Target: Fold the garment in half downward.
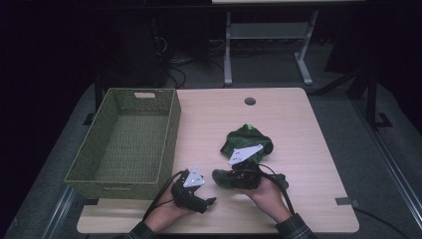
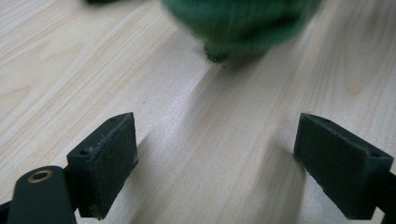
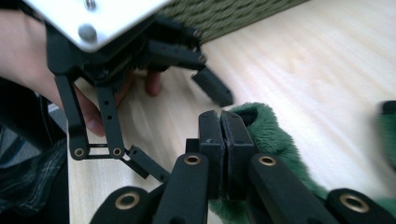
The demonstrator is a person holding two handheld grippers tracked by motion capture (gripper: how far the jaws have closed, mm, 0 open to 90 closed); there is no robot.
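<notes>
Jaws tight on fuzzy green cloth [image 3: 275, 140] (rumpled)

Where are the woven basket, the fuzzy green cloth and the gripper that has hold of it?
woven basket [image 1: 169, 130], high view, on its right wall.
fuzzy green cloth [image 3: 273, 135], right gripper view, on the fold beside the jaws.
right gripper [image 3: 220, 122], right gripper view, between its closed fingertips.

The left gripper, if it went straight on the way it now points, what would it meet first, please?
Probably the green fuzzy cloth: it lies straight beyond the open left gripper, with bare table between. Depth is hard to judge, as the cloth is blurred.
</notes>
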